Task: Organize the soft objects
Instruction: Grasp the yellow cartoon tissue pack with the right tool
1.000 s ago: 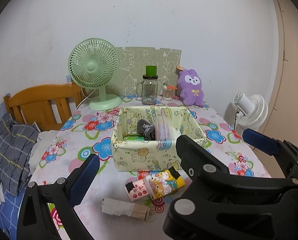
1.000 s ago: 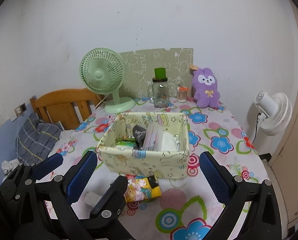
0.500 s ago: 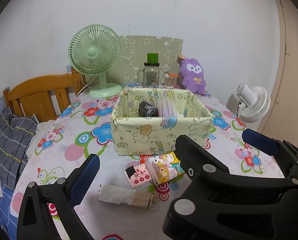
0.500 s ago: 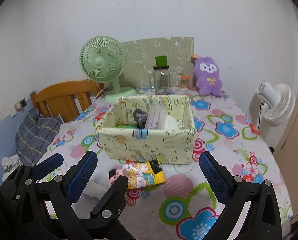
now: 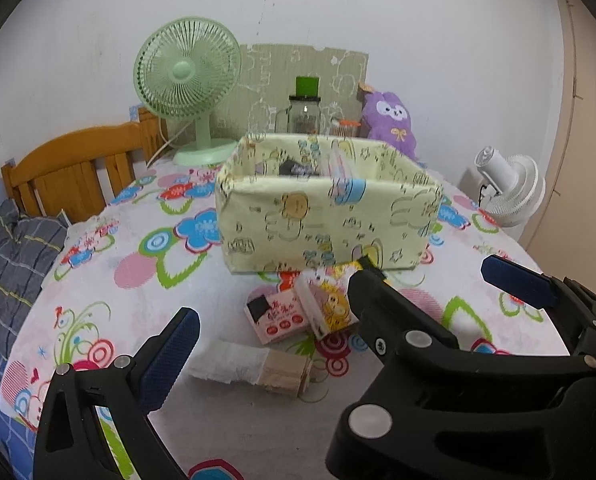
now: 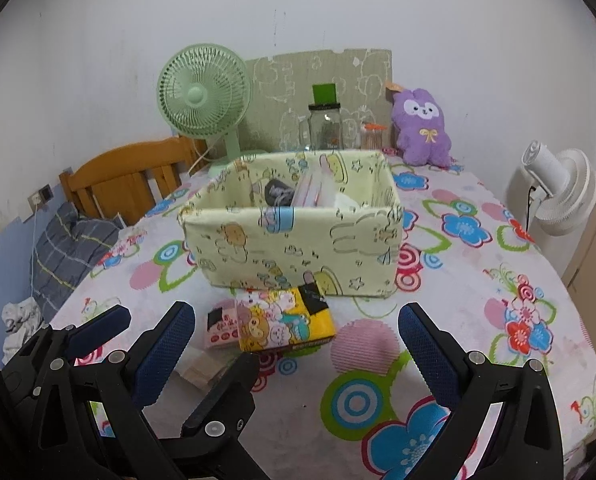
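A pale yellow fabric box stands mid-table with a dark sock and packets inside. In front of it lie a yellow cartoon tissue pack, a pink small pack and a white-and-tan rolled cloth. My left gripper is open and empty, low over the table just short of these packs. My right gripper is open and empty, its pads either side of the yellow pack from the near side. A purple plush bunny sits at the back.
A green desk fan, a glass jar with green lid and a small cup stand at the back by a cardboard panel. A wooden bed headboard and grey plaid bedding are left; a white fan is right.
Both grippers have dropped lower and come nearer the table, so the box and packs look larger and are seen more from the side. Both stay open; nothing was grasped.
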`<state>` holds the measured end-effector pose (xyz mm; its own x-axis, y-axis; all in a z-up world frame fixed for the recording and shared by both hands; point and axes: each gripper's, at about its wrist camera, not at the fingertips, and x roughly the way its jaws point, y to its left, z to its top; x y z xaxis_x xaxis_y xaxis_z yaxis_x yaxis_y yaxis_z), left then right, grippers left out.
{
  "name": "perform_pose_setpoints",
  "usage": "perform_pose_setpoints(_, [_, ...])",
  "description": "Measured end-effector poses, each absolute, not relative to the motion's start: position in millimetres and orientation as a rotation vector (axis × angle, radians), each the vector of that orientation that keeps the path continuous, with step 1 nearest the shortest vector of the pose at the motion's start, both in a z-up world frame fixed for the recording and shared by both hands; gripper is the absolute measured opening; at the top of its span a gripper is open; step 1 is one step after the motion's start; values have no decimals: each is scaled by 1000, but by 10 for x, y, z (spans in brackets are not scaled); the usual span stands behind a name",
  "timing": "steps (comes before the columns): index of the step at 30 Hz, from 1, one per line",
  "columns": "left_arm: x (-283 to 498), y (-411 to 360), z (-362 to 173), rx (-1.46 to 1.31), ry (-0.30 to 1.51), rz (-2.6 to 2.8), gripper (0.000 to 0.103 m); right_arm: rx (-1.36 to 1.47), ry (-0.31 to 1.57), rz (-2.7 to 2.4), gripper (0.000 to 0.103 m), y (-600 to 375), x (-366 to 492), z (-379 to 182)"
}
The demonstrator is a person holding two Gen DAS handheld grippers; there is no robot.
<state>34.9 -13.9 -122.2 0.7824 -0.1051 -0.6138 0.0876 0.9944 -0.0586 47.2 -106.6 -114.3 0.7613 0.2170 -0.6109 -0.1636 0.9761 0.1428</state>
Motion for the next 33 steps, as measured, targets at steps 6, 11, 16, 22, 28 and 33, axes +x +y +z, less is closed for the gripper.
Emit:
perform_pose_setpoints(6, [397,-95,-1383,-32,708,-96,103,74,723,215,103,-1006,540,-1318])
perform_pose_setpoints(11, [455,-34,-1469,-40,734,-86,103,69,751,225,103,-941,609,-1419])
perform_pose_setpoints(16, [514,31,-1524,-45,751,-71,103,61,771,233,103,-870,692,-1485])
perform_pose_setpoints(22, [585,91,-1595,-51,773,-51,103,67,800,228,103,-822,788,-1569])
perform_pose_setpoints(28, [645,99,-1630,-48,785,-41,103,68,823,216,103,-812,885,-1634])
perform_pose_setpoints(33, [697,140,-1650,-60,799,-36,103,58,838,219,103,-783,954,-1655])
